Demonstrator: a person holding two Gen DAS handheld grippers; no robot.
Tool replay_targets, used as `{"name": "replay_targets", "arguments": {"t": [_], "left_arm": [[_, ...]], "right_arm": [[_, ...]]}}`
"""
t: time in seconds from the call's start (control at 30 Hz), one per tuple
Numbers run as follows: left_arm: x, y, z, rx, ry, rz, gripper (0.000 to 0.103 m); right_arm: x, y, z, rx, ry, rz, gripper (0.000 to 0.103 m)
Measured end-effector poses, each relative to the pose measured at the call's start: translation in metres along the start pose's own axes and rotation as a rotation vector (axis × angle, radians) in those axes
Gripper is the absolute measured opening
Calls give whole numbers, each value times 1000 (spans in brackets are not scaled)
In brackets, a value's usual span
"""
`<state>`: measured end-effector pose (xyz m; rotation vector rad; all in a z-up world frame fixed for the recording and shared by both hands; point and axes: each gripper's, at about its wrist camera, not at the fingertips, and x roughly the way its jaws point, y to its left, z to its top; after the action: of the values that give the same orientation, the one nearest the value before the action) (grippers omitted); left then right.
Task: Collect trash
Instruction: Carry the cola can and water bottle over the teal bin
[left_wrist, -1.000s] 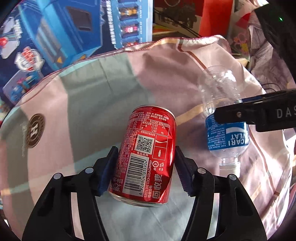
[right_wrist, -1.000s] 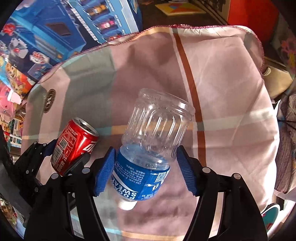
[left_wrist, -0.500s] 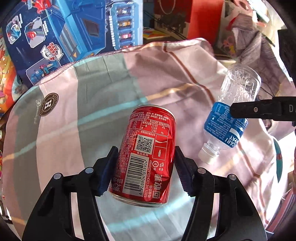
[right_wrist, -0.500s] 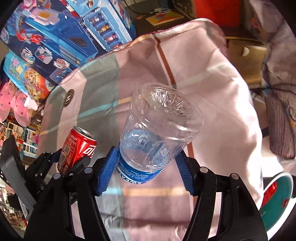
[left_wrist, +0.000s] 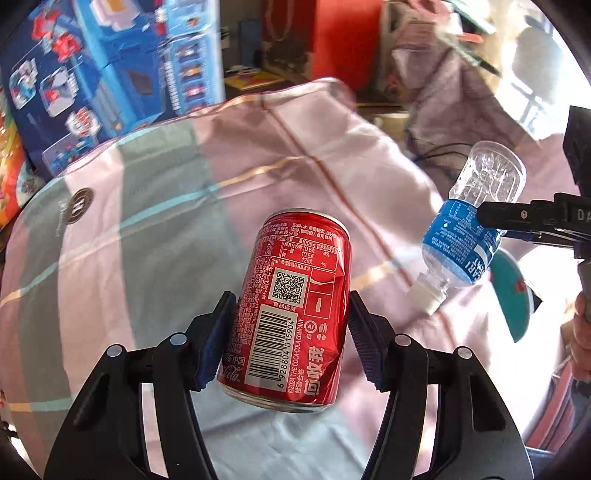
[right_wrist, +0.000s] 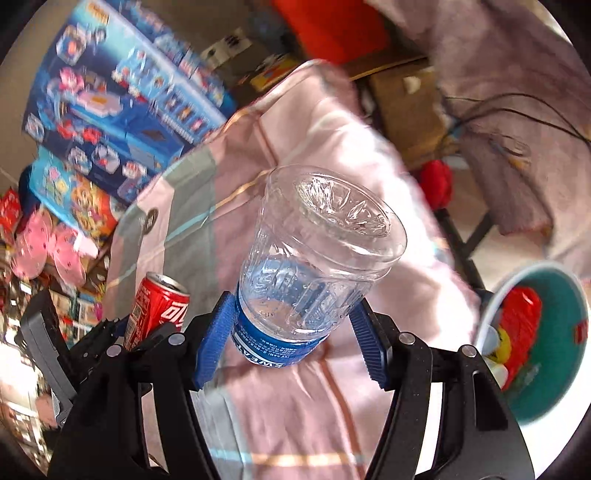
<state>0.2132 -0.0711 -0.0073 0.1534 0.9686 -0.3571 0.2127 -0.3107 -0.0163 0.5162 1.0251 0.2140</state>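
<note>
Trash in hand on both sides: red cola can (left_wrist: 291, 314) sits squarely between the left gripper (left_wrist: 290, 336) jaws, blue ribbed pads pressed on its sides at about mid-height, so that one is clamped on the can. Can is held off the cloth, barcode and QR panel facing the left wrist camera, its bottom rim nearest the lens, its far end pointing away and slightly up. Clear plastic bottle (right_wrist: 310, 273) with the blue label is between the right gripper (right_wrist: 291, 332) jaws, pads squeezing the label band; bottle base points toward the right wrist camera's upper field, white cap end down and out of that view. From the left wrist view the bottle (left_wrist: 472, 229) shows tilted, cap low-left, base high-right, with a black finger of the right gripper (left_wrist: 532, 218) crossing its label. From the right wrist view the can (right_wrist: 159, 310) shows at lower left, top and pull-tab end up, the left gripper (right_wrist: 122, 332) dark around it. Both items hang above a pink and grey checked cloth (left_wrist: 155, 206) with a round logo badge. Blue toy boxes (left_wrist: 103, 74) stand behind the cloth. At right, a white-rimmed teal bin (right_wrist: 554, 347) with red and yellow stuff inside lies just beside the cloth edge; bottle is nearer to it than the can. Background blurred.
</note>
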Motion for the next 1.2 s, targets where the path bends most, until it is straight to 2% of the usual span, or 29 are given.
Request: {"name": "replay_targets", "arguments": {"t": [0.17,0.33,0.5,0.67,0.87,1.2], "left_arm": [[-10,-52,-1,76,-12,-62,62],[-9,-121,2,170,-7,-136,62],[7,-195,5,270,21,-201,62],[28,-252,4,343,61,-242,62],[58,-300,0,403,123,-276,62],[102,-336,-7,440,207,-311,64]], "right_arm": [[-59,-50,-18,82,-95,-13,61],[-121,-101,-43,121,-223,-142,61],[-156,-154,-63,186,-266,-224,61],[-161,-203,-81,255,-248,-276,61],[-151,-246,-99,340,-193,-285,61],[-128,-269,-104,358,-103,-307,61]]}}
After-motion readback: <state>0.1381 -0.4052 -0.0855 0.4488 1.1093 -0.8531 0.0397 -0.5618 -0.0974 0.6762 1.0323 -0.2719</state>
